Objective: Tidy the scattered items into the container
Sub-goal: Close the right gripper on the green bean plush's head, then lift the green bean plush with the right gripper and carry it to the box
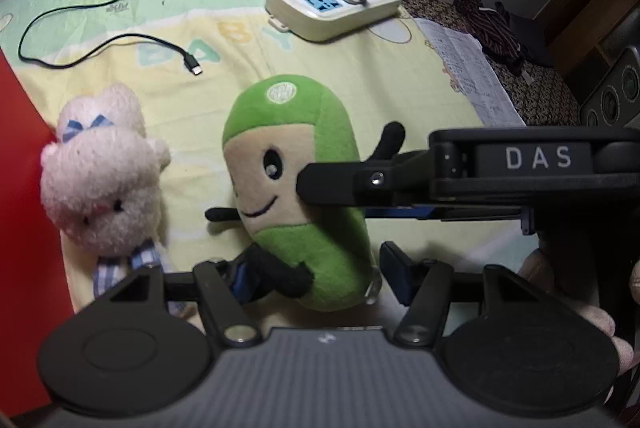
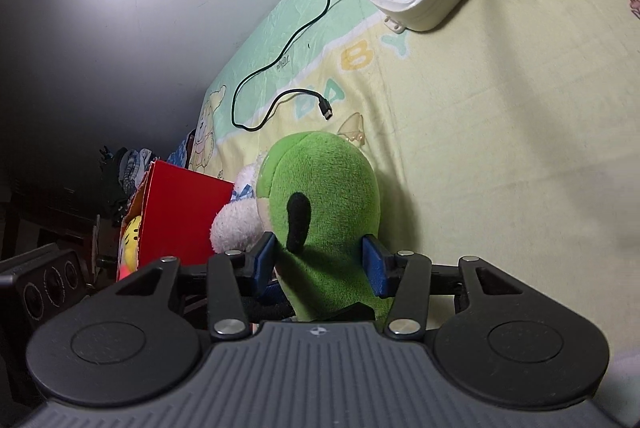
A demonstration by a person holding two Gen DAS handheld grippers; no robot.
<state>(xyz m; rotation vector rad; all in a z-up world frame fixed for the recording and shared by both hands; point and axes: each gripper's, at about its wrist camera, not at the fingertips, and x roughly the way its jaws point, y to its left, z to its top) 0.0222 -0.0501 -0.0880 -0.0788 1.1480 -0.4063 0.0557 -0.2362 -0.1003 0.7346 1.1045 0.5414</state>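
The red box [image 1: 20, 212] is cut off by the left edge of the left wrist view. The right claw [image 1: 304, 184] covers one eye of the green plush toy [image 1: 296, 188]. The green plush toy hides most of the white plush bunny [image 2: 236, 216] in the right wrist view.

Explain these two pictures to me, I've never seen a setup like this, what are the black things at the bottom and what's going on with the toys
The black shapes at the bottom are hand-held grabbing tools, one in each of a person's hands. Each carries a wide-angle camera looking along its two fingers, so one picture comes from the left tool and the other from the right tool.

Both are at a green plush toy lying on a pale baby-print blanket. The right tool has its blue pads against the toy's sides and seems to grip it; you can see that tool reaching in from the right in the left picture. The left tool's fingers stand open around the toy's lower end.

Beside it lies a pink plush bunny. Next to that stands a red box, already holding something yellow. Further back are a power strip and a black charger cable.
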